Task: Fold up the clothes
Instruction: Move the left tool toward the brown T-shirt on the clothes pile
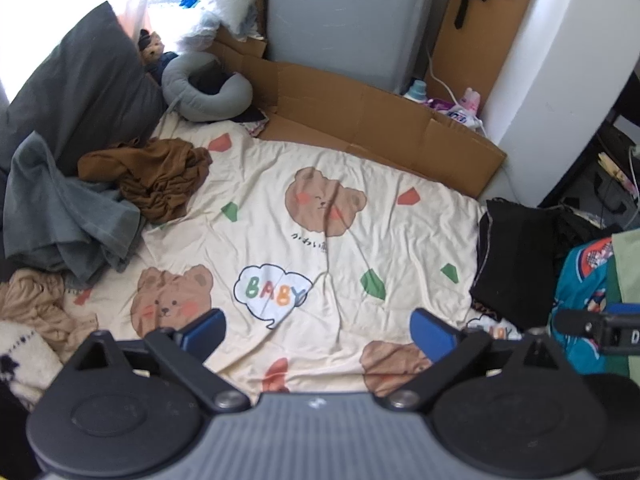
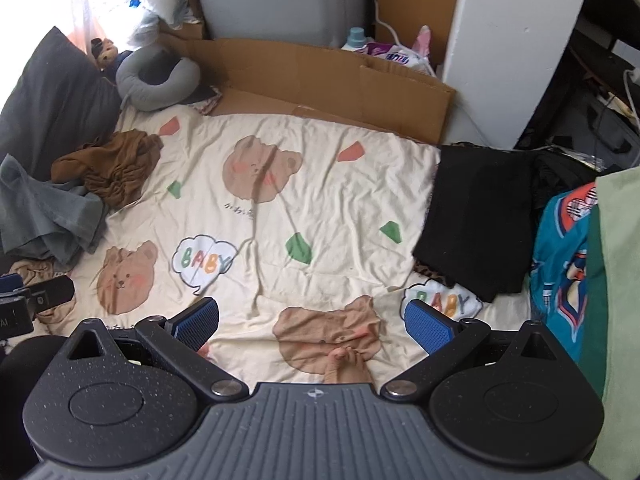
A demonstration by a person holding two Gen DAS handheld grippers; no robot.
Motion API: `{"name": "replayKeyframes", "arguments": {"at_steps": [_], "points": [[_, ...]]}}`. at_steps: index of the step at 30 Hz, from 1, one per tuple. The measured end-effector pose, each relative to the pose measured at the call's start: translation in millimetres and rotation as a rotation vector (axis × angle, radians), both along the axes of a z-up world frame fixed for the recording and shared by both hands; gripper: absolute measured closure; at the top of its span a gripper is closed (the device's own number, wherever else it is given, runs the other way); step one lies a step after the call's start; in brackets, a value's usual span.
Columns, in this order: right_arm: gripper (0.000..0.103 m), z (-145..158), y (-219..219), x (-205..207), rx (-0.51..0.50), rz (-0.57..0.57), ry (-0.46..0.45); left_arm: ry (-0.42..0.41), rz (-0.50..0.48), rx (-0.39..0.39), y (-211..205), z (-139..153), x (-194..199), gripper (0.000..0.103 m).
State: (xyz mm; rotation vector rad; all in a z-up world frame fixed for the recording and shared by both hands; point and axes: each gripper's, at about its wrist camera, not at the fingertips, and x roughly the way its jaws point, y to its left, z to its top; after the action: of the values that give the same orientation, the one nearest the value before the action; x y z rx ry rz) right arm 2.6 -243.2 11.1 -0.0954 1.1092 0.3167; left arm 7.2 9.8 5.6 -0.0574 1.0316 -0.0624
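Note:
Both grippers hover open and empty above a cream bear-print bed sheet. My left gripper has its blue pads wide apart. My right gripper is open too. Loose clothes lie at the sheet's left: a brown crumpled garment, a grey-green garment and a beige one. A folded black garment lies at the right edge, beside a teal printed garment.
A dark grey pillow and a grey neck pillow sit at the back left. Flattened cardboard lines the back, before a grey cabinet and white pillar. Bottles stand behind the cardboard. A toe shows near me.

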Motion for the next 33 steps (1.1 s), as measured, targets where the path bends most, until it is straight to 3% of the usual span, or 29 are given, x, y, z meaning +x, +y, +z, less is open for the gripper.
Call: {"name": "replayKeyframes", "arguments": {"at_steps": [18,25,30,33], "points": [[0.001,11,50,60,0.043,0.068,-0.057,-0.008,0.071,0.007,49,1,50,0.003],[0.001,-2,68,90,0.055,0.094,-0.039,-0.03,0.095,0.023,69,-4,73,0.004],[0.001,-16,75,107,0.118,0.103,0.001,-0.064,0.106,0.011,84,-9,91,0.006],[0.001,-20,84,115,0.095,0.127,-0.029,-0.082,0.114,0.014,93,-13,101,0.007]]}}
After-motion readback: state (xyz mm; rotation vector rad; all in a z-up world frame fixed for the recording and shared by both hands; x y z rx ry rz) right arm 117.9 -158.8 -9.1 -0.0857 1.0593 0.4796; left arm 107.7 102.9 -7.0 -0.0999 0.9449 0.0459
